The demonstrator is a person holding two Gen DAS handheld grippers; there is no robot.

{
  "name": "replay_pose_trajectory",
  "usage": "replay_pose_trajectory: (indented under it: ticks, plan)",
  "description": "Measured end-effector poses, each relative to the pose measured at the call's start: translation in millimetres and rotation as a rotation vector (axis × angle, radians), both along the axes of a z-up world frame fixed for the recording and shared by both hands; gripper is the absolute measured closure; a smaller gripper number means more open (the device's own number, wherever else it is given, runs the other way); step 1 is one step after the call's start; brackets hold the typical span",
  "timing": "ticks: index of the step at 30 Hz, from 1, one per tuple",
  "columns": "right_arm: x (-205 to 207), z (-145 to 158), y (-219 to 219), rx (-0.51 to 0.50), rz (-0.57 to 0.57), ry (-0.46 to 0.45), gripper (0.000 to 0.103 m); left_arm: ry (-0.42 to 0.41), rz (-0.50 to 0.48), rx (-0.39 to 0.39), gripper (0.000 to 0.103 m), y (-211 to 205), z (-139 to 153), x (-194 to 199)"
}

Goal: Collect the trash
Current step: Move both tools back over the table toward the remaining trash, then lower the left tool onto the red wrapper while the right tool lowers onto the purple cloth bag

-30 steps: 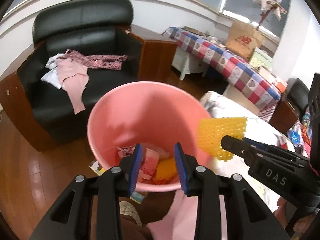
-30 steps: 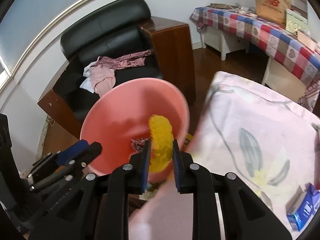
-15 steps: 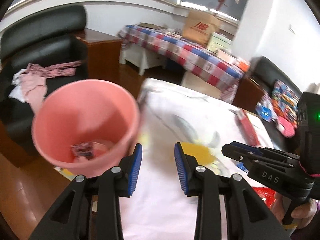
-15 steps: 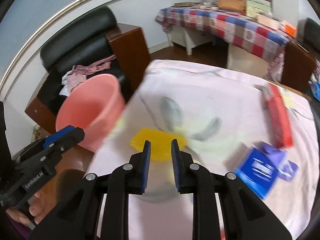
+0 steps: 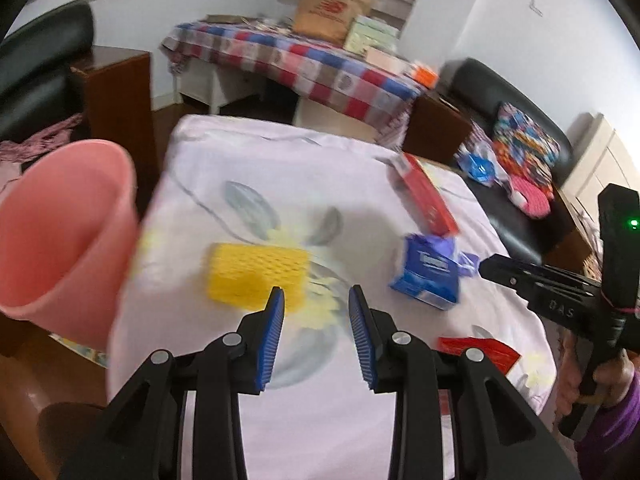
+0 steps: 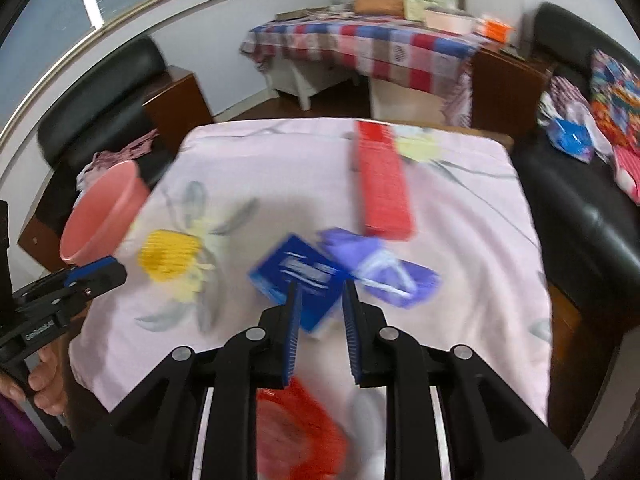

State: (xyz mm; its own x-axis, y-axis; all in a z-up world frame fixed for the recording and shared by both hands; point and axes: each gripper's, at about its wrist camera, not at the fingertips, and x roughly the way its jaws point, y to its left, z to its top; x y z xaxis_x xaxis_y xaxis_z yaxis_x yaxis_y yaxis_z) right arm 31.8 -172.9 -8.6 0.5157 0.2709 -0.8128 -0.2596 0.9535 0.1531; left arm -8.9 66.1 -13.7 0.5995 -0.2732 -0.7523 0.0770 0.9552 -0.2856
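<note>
Both grippers hover over the cloth-covered surface (image 5: pixel 248 420) with nothing between their parted fingers: left gripper (image 5: pixel 316 300) near the yellow foam net (image 5: pixel 256 270), right gripper (image 6: pixel 319 296) above the blue packet (image 6: pixel 298 276). The pink bin (image 5: pixel 60 236) stands beside the surface's edge.

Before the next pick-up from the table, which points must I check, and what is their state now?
1. Left gripper empty, jaws apart: ok.
2. Right gripper empty, jaws apart: ok.
3. Pink bin beside the table edge, upright: ok.
4. Yellow foam net lies free on the cloth: ok.
5. Blue packet in front of the right gripper, unobstructed: ok.
6. Picture sharp enough to aim: not ok, blurred.
</note>
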Motion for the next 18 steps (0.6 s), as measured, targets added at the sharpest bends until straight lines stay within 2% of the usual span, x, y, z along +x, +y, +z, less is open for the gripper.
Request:
replay_pose_trajectory:
  ticks: [6,8,13,14,15,17,18]
  plan:
    - [0.3,-14.5,-28.3,-0.007,-0.021,0.017,0.082,0.049,-0.073,-0.015,0.068,-37.8,-7.2,12.7]
    - [1.4,-18.3,-31.4,-0.015,-0.014,0.018,0.082,0.064,-0.095,-0.017,0.063,-50.8,-9.3,18.7]
    - [8.9,-22.5,-33.3,-0.057,0.031,0.003,0.081,0.128,-0.151,-0.068,0.062,-78.4,-15.9,31.2]
    - [11.4,-23.4,-32.9,-0.071,0.045,-0.002,0.078,0.132,-0.155,-0.069,0.062,-82.4,-16.6,33.1]
    - [12.8,-23.5,-33.0,-0.077,0.057,-0.006,0.067,0.132,-0.157,-0.067,0.062,-85.0,-16.8,34.2]
    - [15.5,-23.5,-32.1,-0.078,0.089,-0.022,0.06,0.132,-0.156,-0.063,0.062,-86.2,-16.8,34.5]
    - [17.8,-23.8,-30.6,-0.086,0.107,-0.026,0.06,0.135,-0.153,-0.063,0.062,-86.2,-17.2,35.7]
